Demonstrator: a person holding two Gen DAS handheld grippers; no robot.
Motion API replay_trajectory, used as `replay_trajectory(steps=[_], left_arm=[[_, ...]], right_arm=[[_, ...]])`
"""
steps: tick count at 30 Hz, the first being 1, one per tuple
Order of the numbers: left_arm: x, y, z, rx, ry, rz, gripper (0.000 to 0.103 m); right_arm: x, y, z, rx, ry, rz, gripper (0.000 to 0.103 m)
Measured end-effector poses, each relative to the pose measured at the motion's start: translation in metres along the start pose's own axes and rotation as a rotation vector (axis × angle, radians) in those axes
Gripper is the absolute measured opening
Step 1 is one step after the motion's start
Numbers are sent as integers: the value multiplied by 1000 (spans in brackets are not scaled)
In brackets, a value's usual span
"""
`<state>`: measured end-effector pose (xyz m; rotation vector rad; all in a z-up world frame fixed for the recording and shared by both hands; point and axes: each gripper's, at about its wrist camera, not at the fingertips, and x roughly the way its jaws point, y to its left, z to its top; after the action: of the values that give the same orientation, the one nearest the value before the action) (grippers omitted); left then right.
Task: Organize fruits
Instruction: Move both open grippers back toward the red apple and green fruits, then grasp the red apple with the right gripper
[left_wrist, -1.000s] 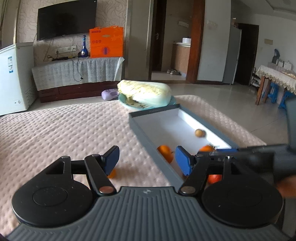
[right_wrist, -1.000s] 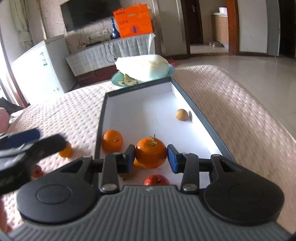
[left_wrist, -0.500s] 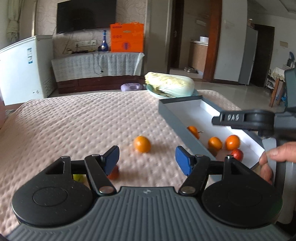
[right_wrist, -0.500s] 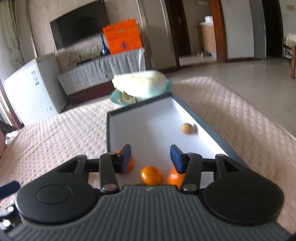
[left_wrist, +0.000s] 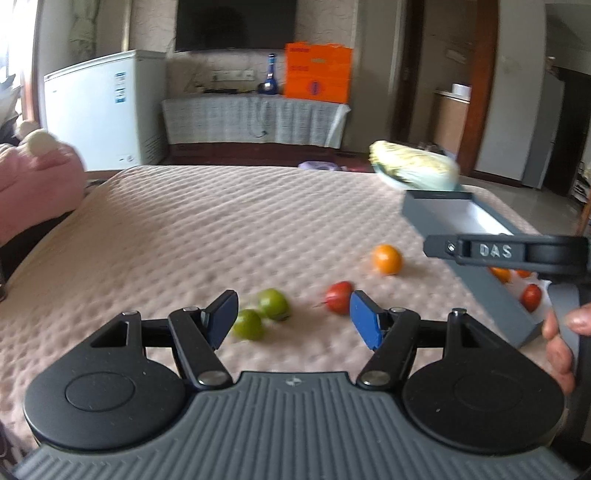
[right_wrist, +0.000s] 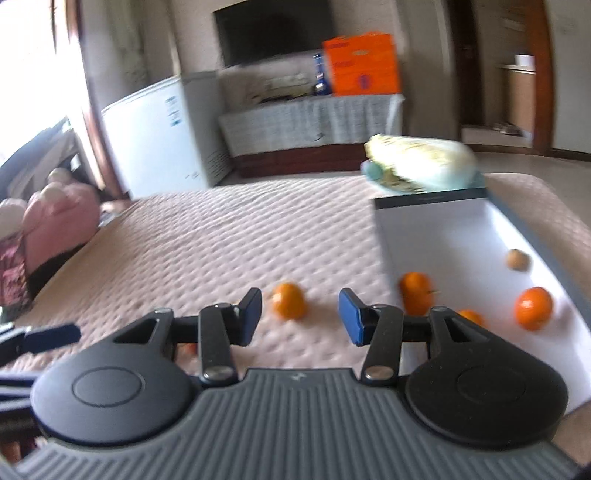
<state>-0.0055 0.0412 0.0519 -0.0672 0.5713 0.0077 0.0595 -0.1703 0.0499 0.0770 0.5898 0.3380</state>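
Observation:
My left gripper is open and holds nothing, low over the pink quilted bedspread. Two green fruits lie just beyond its left finger, and a red fruit lies by its right finger. An orange sits farther right, near the grey box. My right gripper is open and holds nothing, with that orange lying just beyond its fingertips. The box holds three oranges and a small brown fruit.
A cabbage on a teal plate sits behind the box. The right gripper's body and the hand holding it fill the right edge of the left wrist view. A pink plush toy lies at the bed's left side.
The right gripper let go of the orange inside the box and swung left over the bedspread. The left gripper also swung left, bringing the green and red fruits into view.

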Motion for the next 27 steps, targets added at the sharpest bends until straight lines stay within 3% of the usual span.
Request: replay_trajectory(steps=[9, 18, 27], left_arm=[[-1, 36, 5, -96, -2, 104, 72], [3, 40, 7, -131, 10, 93, 72], [11, 42, 6, -125, 28, 88, 72]], right_arm=[[21, 35, -10, -85, 99, 69, 49], [38, 71, -21, -189, 156, 89, 49], [64, 85, -26, -202, 198, 66, 48]])
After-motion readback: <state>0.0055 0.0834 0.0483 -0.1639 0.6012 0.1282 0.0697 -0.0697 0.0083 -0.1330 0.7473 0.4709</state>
